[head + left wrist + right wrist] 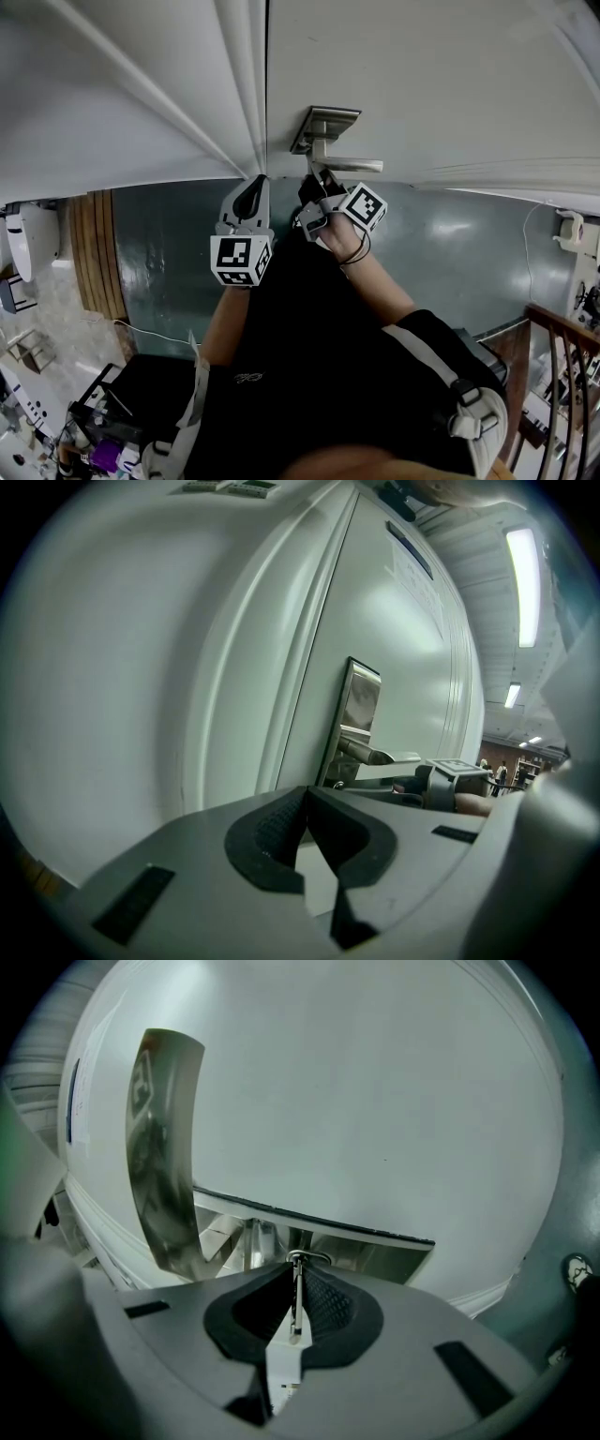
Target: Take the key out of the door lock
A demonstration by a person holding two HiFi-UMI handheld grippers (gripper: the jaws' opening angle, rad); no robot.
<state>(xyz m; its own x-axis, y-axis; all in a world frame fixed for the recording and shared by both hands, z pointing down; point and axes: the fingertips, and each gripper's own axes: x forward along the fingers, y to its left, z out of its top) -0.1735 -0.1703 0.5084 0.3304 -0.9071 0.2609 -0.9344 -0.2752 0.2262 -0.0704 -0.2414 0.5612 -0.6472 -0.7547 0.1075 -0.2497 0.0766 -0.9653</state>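
Note:
The white door (pixel 422 84) carries a metal lock plate (pixel 323 127) with a lever handle (pixel 352 165). My right gripper (pixel 317 180) sits just under the lever, against the door. In the right gripper view a thin metal key (pixel 296 1297) stands edge-on between the pads, its ring end towards the lock beneath the lever (pixel 319 1227), and my right gripper (pixel 298 1274) is shut on it. My left gripper (pixel 253 187) hangs left of the handle near the door's edge. Its jaws meet at the tips with nothing between them (pixel 307 799). The keyhole itself is hidden.
A dark green floor (pixel 450 253) lies below the door. A wooden railing (pixel 562 337) runs at the lower right. Wooden boards (pixel 94 244) and cluttered equipment (pixel 103 422) sit at the left. The door frame (pixel 248 84) runs left of the lock plate.

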